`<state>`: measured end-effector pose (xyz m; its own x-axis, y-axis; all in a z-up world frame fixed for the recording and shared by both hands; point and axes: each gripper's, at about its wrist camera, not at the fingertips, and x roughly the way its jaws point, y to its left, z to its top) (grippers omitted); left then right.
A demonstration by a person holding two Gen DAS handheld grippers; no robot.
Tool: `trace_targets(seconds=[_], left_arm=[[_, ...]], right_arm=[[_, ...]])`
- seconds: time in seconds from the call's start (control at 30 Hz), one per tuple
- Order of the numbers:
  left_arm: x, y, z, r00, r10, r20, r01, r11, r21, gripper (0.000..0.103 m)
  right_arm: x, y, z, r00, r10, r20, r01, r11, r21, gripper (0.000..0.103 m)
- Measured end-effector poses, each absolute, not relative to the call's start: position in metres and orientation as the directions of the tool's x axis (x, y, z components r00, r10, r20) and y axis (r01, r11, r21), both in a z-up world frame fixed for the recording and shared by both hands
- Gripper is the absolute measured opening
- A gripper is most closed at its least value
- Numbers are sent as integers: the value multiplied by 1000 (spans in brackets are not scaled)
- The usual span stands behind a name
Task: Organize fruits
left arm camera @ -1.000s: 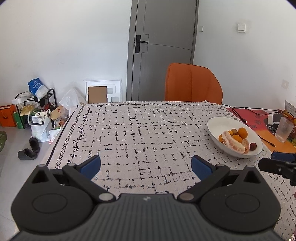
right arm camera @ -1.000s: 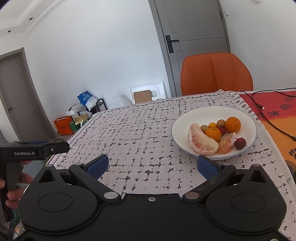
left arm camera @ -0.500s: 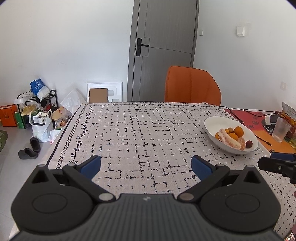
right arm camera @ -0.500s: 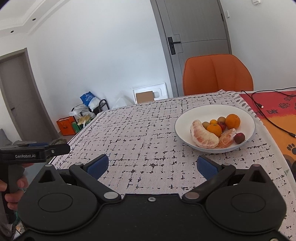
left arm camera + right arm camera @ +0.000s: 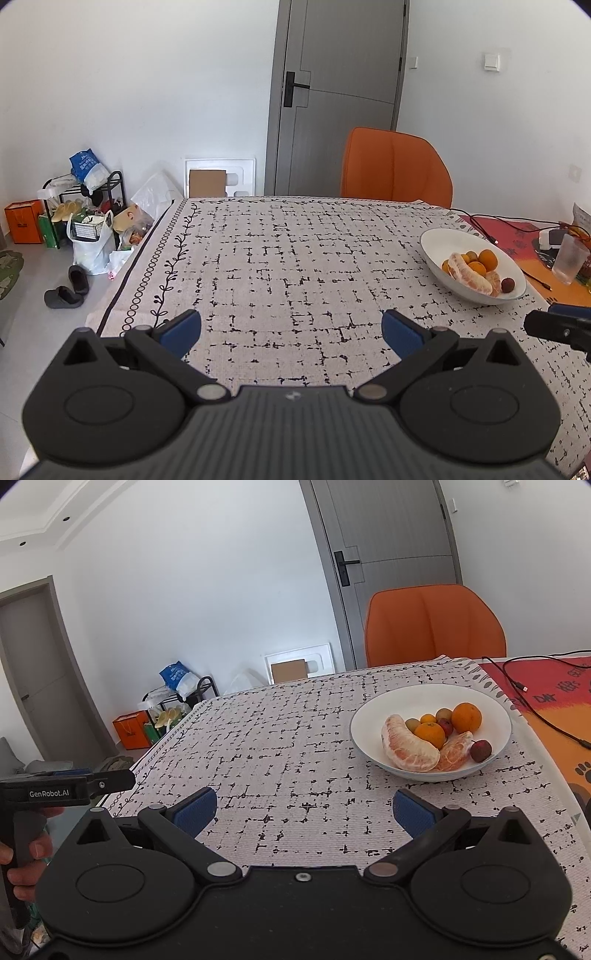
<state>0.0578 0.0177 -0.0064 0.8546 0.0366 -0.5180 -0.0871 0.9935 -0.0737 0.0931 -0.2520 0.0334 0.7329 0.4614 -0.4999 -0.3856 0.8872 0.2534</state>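
A white bowl (image 5: pixel 491 709) stands on the patterned tablecloth and holds two peeled pomelo segments (image 5: pixel 408 749), two oranges (image 5: pixel 466 717), a red lychee (image 5: pixel 481 750) and several small fruits. My right gripper (image 5: pixel 308 810) is open and empty, low over the cloth, short of the bowl. In the left wrist view the bowl (image 5: pixel 448 243) sits at the right, with fruit (image 5: pixel 469 273) piled inside. My left gripper (image 5: pixel 291 332) is open with nothing between its blue pads, above the cloth near the front edge. The left gripper's body (image 5: pixel 66 786) shows at the left of the right wrist view, held by a hand.
An orange chair (image 5: pixel 397 166) stands at the table's far side before a grey door (image 5: pixel 340 96). A red-orange mat (image 5: pixel 554 694) with a black cable lies right of the bowl. A plastic cup (image 5: pixel 570 258) stands at far right. Bags, shoes and a rack (image 5: pixel 85 218) crowd the floor at left.
Both grippers have drawn back and risen slightly, so the bowl looks smaller and farther in each view. Both stay open and empty.
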Motion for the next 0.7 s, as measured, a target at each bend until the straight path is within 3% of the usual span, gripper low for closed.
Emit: trace_targets(seconds=[0.7], left_arm=[[56, 16, -7, 855, 26, -519, -75, 995, -73, 103]], right_arm=[[94, -248, 29, 726, 461, -511, -387, 887, 251, 103]])
